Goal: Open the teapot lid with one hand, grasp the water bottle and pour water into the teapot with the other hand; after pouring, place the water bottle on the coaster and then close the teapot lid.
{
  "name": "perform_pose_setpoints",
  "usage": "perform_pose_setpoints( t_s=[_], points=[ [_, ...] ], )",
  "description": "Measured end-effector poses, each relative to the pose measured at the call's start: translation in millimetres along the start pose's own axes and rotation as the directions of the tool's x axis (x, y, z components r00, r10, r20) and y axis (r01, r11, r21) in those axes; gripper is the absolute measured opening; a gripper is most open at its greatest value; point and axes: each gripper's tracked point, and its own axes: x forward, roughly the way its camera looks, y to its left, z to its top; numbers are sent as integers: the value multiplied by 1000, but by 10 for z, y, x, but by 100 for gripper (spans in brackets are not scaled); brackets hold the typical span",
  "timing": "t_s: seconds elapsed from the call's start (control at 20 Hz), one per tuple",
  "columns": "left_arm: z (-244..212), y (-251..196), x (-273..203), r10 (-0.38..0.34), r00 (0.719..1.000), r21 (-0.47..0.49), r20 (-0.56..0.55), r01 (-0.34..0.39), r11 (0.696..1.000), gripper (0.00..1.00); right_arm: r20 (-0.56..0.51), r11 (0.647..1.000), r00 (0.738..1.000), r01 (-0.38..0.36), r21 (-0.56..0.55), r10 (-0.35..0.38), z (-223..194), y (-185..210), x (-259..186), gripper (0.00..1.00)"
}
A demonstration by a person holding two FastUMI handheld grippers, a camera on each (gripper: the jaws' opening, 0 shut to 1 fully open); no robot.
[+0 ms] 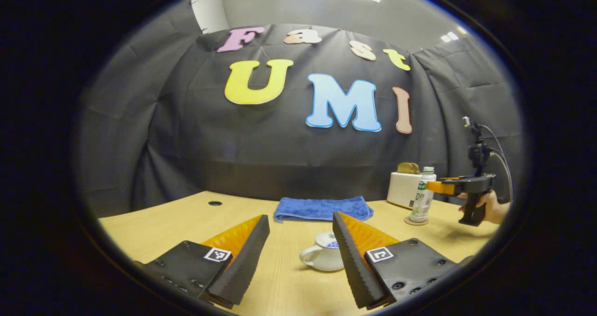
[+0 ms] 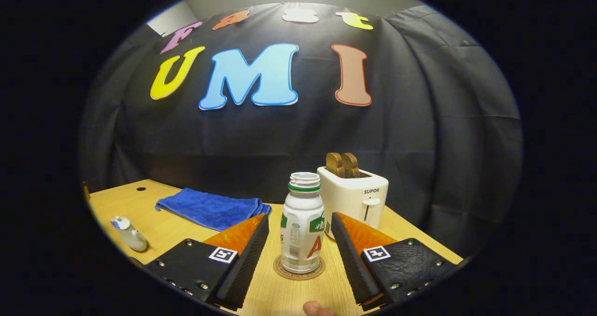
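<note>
The water bottle (image 2: pixel 302 223) stands upright on its round coaster (image 2: pixel 298 268), and everything else is easiest placed from it. The toaster (image 2: pixel 353 199) sits just behind it and to one side, with two brown slices poking from its slots. In the right gripper view the blue towel (image 2: pixel 212 208) lies folded on the table (image 2: pixel 154 230) on the bottle's other side, and the teapot (image 2: pixel 129 234) is well apart from the bottle, near that view's left edge.

The right gripper (image 2: pixel 298 255) has its jaws wide, one finger on each side of the bottle but not touching it (there is a clear gap at both sides). That looks like a line-up for a grasp around the bottle's middle, low enough to keep it steady for pouring. In the left gripper view this gripper is held level at the bottle, with a hand (image 1: pixel 489 207) around its grip.

The left gripper (image 1: pixel 301 260) is also spread wide and holds nothing. The teapot (image 1: pixel 324 255) sits between its fingers farther along the table, its lid (image 1: pixel 327 239) still on. This probably puts it in place to lift the lid, so the pot would be open before the bottle comes over.

By my reading, neither the lid step nor the bottle grasp is done yet.
</note>
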Motion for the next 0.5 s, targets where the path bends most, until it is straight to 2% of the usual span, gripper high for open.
perform_pose_setpoints(
  t_s=[0.15, 0.2, 0.3, 0.35, 0.4, 0.5],
  points=[
    [-3, -343, -139, -42, 999, 17, -9, 42, 999, 90, -39, 1000, 999, -27, 11, 27, -28, 214, -591, 83],
    [-40, -484, -184, -55, 998, 28, -16, 55, 998, 91, -48, 1000, 998, -30, 10, 30, -83, 311, -779, 86],
    [-119, -767, -270, -65, 997, 65, -30, 67, 996, 92, -47, 998, 998, -48, 36, 50, -174, 573, -1136, 99],
    [-167, -868, -336, -55, 998, 86, -37, 58, 995, 94, -19, 995, 997, -69, 69, 70, -184, 728, -1282, 99],
    [-186, -961, -412, -50, 998, 102, -36, 54, 993, 97, 11, 994, 998, -69, 81, 68, -172, 829, -1425, 99],
    [-150, -1055, -539, -27, 1000, 131, -11, 29, 991, 99, 52, 999, 999, 7, 45, -10, -212, 827, -1581, 98]
  ],
)
